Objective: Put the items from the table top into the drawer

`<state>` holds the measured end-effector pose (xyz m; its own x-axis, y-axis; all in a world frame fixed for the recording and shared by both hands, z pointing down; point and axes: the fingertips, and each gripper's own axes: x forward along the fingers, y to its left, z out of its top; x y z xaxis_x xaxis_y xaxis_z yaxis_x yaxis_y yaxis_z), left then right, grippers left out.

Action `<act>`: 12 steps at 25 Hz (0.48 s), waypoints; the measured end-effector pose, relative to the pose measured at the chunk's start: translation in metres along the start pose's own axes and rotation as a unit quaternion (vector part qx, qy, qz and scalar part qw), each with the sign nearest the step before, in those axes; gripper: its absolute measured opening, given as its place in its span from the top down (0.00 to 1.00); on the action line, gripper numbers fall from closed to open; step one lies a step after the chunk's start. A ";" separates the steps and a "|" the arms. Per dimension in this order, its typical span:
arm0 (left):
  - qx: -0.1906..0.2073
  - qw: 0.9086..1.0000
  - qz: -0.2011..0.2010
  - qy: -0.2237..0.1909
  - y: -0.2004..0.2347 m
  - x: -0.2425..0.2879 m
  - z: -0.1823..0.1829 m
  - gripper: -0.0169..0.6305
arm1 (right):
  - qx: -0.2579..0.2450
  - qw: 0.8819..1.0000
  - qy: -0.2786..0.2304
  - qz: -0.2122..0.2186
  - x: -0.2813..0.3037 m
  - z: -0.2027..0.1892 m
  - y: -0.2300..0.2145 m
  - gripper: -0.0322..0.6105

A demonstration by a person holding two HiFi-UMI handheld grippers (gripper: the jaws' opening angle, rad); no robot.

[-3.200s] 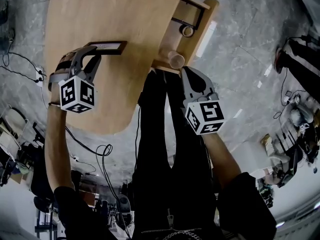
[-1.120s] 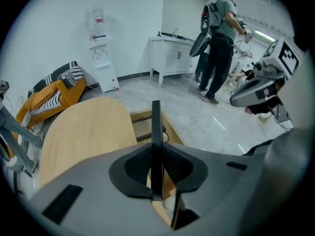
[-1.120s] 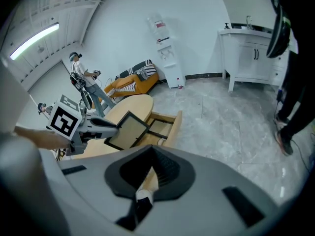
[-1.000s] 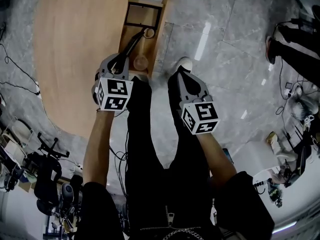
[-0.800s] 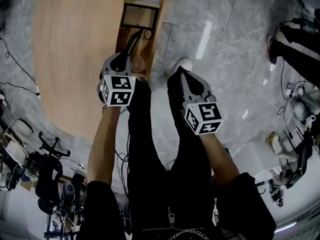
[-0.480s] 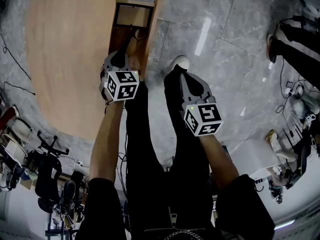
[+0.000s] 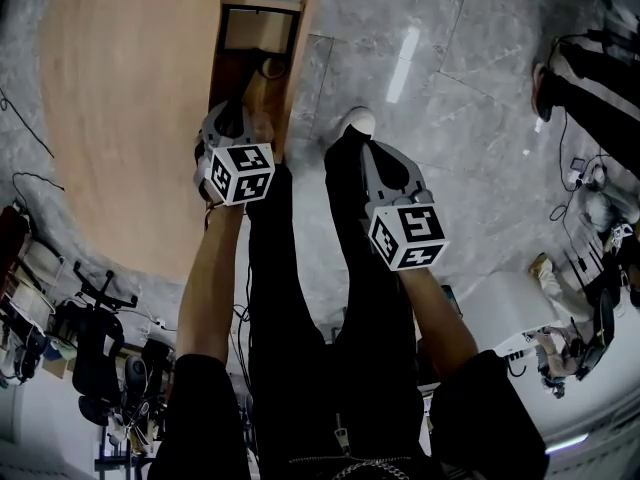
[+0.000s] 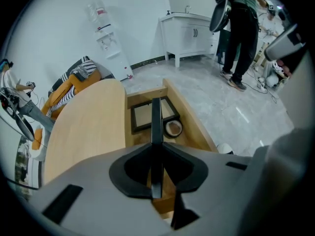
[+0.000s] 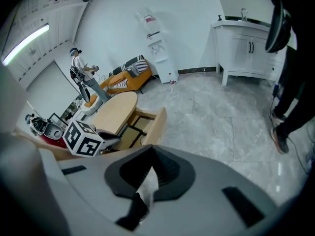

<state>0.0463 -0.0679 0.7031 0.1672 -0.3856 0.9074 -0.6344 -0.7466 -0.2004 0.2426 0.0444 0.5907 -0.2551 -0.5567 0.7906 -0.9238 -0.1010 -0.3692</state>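
Note:
My left gripper (image 7: 242, 113) (image 8: 156, 154) is shut on a thin black-framed board (image 8: 156, 119), held edge-on and pointing steeply down into the open wooden drawer (image 7: 298, 58) (image 8: 193, 119) beside the table top (image 7: 130, 98). At the drawer's far end lies a black picture frame (image 8: 147, 116), with a small round ring-like thing (image 8: 173, 128) next to it. My right gripper (image 7: 367, 148) (image 9: 147, 181) hangs over the floor to the right of the drawer, its jaws together with only a pale sliver showing between them.
The person's legs and a white shoe (image 7: 358, 123) stand between the two grippers. A white cabinet (image 8: 189, 33) and a standing person (image 8: 241, 33) are far behind the drawer. Cables and clutter (image 7: 90, 348) lie on the grey floor left of the table.
My left gripper carried the black board off the table top to the drawer and has sunk lower into it. The right gripper has shifted only slightly.

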 end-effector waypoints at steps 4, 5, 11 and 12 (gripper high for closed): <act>0.001 1.000 0.000 0.003 0.000 0.000 -0.005 0.86 | 0.000 1.000 0.004 0.004 0.006 -0.003 0.007 0.93; -0.004 1.000 0.003 0.002 0.001 -0.002 -0.006 0.86 | 0.000 1.000 0.006 0.006 0.006 -0.005 0.009 0.94; -0.032 0.999 0.013 0.028 0.001 -0.003 -0.021 0.86 | -0.006 1.000 0.009 0.012 0.009 -0.004 0.018 0.93; -0.035 0.999 0.016 0.034 0.002 -0.001 -0.025 0.86 | -0.007 1.000 0.009 0.012 0.010 -0.003 0.018 0.93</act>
<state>0.0255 -0.0555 0.7109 0.0954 -0.3699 0.9242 -0.6903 -0.6935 -0.2063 0.2221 0.0398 0.5935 -0.2830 -0.5438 0.7901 -0.9211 -0.0755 -0.3819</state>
